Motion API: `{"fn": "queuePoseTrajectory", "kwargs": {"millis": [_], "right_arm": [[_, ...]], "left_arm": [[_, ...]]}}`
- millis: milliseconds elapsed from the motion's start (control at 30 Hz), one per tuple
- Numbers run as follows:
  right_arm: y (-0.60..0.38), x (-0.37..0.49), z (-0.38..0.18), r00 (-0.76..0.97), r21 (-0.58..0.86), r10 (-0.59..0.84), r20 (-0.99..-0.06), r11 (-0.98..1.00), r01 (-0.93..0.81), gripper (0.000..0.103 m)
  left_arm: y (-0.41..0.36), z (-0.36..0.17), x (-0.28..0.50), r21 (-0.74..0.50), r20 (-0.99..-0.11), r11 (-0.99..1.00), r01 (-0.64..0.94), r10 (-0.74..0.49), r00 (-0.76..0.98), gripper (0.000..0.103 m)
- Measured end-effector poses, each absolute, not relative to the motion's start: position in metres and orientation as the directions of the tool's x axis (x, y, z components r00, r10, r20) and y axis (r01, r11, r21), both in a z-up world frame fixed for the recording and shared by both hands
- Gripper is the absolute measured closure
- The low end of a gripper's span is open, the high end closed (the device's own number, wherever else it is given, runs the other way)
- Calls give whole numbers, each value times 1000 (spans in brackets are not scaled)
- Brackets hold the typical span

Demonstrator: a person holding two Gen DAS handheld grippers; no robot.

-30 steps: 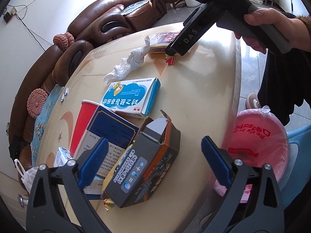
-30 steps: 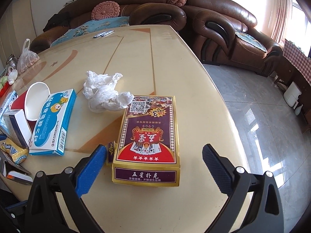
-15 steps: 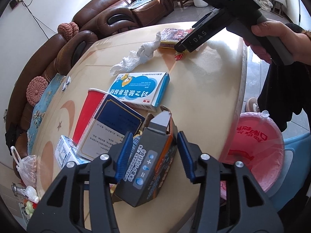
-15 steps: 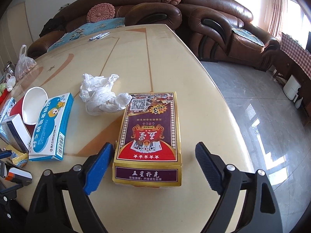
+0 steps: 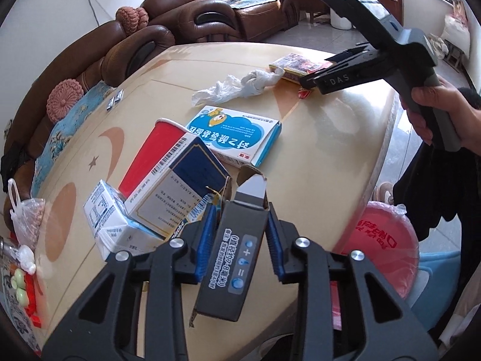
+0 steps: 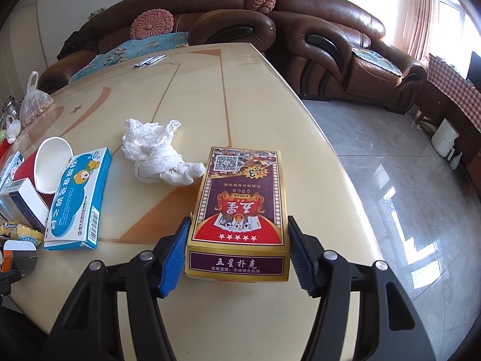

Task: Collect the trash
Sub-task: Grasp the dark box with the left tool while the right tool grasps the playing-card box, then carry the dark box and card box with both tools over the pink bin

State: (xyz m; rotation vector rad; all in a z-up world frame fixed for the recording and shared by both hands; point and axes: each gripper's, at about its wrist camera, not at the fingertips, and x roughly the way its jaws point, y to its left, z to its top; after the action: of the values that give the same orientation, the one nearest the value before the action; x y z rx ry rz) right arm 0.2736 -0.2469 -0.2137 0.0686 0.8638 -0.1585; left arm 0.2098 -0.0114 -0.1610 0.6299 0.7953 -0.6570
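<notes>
I am holding the dark box [image 5: 233, 252] in my left gripper [image 5: 239, 240]. Its blue pads have just been closing, and now they squeeze the box on both sides. The box has an open flap at its far end and sits tipped up off the table [image 5: 330, 150], I think.

My right gripper [image 6: 239, 251] is at the playing card box [image 6: 239, 204], which lies flat near the table edge. Its pads have just been closing too, with the card box between them. The left pad looks like it touches the box. The right pad is just beside it, and I cannot tell if it is pressing, so I would not call this one held.

Most of the trash is still on the table. I see the crumpled white tissue [image 6: 156, 158] just beside the card box, the blue and white medicine box [image 5: 234, 134], the red paper cup [image 5: 153, 156] lying on its side, a navy and white box [image 5: 177, 191] on top of the cup, and a small white carton [image 5: 106, 219].

The bin with the pink bag [image 5: 381, 240] stands by the table, near my left gripper. I cannot see any of the table's trash in it.

So I am near the start. Two boxes are being picked up, and about five more things are left.
</notes>
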Motion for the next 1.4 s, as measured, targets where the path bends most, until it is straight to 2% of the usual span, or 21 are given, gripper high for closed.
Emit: {"fn": "queuePoseTrajectory", "kwargs": {"millis": [100, 500, 1000, 1400], "right_arm": [[-247, 271, -210, 648, -22, -135, -749, 984, 179, 43], [-248, 257, -186, 697, -55, -185, -693, 977, 206, 44], [-224, 233, -156, 754, -36, -124, -645, 991, 132, 44], [-197, 212, -141, 767, -23, -40, -641, 999, 33, 43]], "left_arm": [[-8, -157, 212, 220, -794, 672, 707, -297, 530, 76], [4, -146, 219, 144, -777, 784, 603, -288, 560, 76], [27, -118, 223, 48, -736, 869, 492, -302, 606, 76], [38, -101, 203, 63, -712, 909, 412, -248, 656, 76]]}}
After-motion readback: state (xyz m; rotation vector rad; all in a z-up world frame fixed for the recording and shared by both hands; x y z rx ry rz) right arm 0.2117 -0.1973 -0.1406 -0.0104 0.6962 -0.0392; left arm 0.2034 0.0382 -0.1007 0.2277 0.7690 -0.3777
